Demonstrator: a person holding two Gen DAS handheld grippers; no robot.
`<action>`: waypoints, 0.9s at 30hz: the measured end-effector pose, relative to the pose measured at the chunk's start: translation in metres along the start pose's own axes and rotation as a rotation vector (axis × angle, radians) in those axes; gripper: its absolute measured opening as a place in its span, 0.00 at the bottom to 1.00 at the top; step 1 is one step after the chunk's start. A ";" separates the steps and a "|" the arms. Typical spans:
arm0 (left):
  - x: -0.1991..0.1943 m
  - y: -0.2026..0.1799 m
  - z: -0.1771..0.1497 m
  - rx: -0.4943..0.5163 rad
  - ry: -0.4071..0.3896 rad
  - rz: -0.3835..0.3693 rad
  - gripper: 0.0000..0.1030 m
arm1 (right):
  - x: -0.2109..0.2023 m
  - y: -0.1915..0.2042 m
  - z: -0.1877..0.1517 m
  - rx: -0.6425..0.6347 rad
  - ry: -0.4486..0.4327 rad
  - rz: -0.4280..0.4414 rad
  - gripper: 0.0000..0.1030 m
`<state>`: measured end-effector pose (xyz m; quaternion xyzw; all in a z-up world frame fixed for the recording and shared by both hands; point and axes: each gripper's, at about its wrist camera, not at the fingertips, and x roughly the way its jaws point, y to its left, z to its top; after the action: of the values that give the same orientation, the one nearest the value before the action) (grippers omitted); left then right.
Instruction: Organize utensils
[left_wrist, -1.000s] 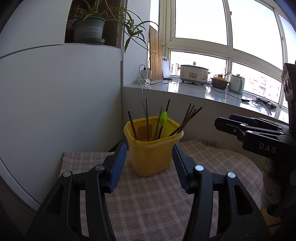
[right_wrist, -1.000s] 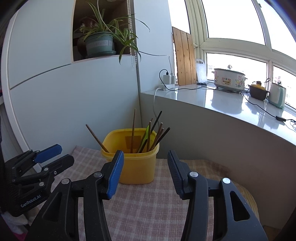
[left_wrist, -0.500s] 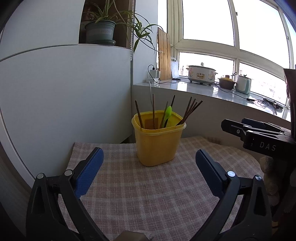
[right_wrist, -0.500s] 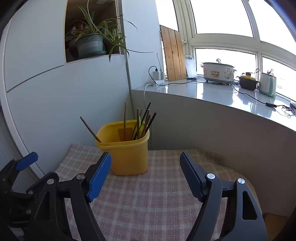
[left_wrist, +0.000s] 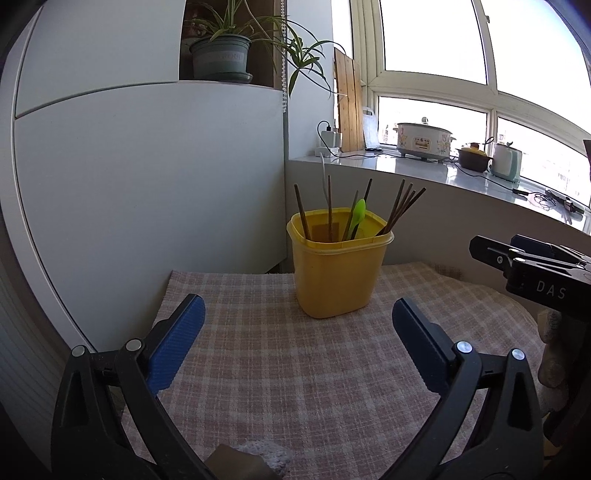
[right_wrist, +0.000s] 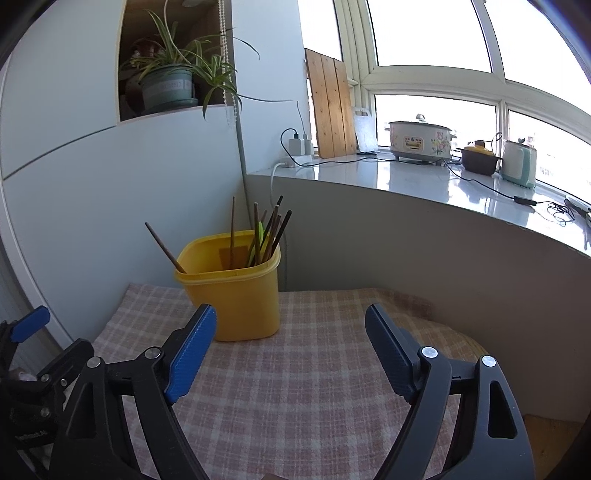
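A yellow plastic container (left_wrist: 338, 273) stands on a pink checked cloth (left_wrist: 314, 369) near the wall. It holds several brown chopsticks (left_wrist: 400, 208) and a green spoon (left_wrist: 357, 214). It also shows in the right wrist view (right_wrist: 232, 291) with chopsticks (right_wrist: 273, 232) leaning out of it. My left gripper (left_wrist: 295, 328) is open and empty, held back from the container. My right gripper (right_wrist: 291, 343) is open and empty, to the right of the container; it also shows at the right edge of the left wrist view (left_wrist: 528, 262).
A white cabinet wall (left_wrist: 147, 177) stands behind and left of the cloth, with a potted plant (left_wrist: 221, 55) in a niche above. A grey counter (right_wrist: 443, 192) at the right back carries a cooker (right_wrist: 419, 142), a pot, a kettle and cables.
Both grippers have opened wide and drawn back from the yellow container, which now looks smaller and farther. The container and its utensils have not moved.
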<state>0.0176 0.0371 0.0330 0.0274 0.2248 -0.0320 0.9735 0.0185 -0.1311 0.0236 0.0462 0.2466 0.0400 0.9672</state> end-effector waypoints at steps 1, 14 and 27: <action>0.000 0.000 0.000 0.000 0.002 0.001 1.00 | 0.000 0.000 0.000 -0.001 0.000 -0.002 0.80; 0.000 -0.002 0.001 -0.006 0.001 -0.003 1.00 | 0.001 0.002 -0.001 -0.002 0.001 -0.004 0.80; 0.001 -0.001 0.000 -0.013 0.009 -0.007 1.00 | 0.002 0.003 -0.001 0.004 0.009 -0.003 0.80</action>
<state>0.0182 0.0365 0.0329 0.0206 0.2293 -0.0336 0.9725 0.0198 -0.1280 0.0216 0.0473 0.2512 0.0381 0.9660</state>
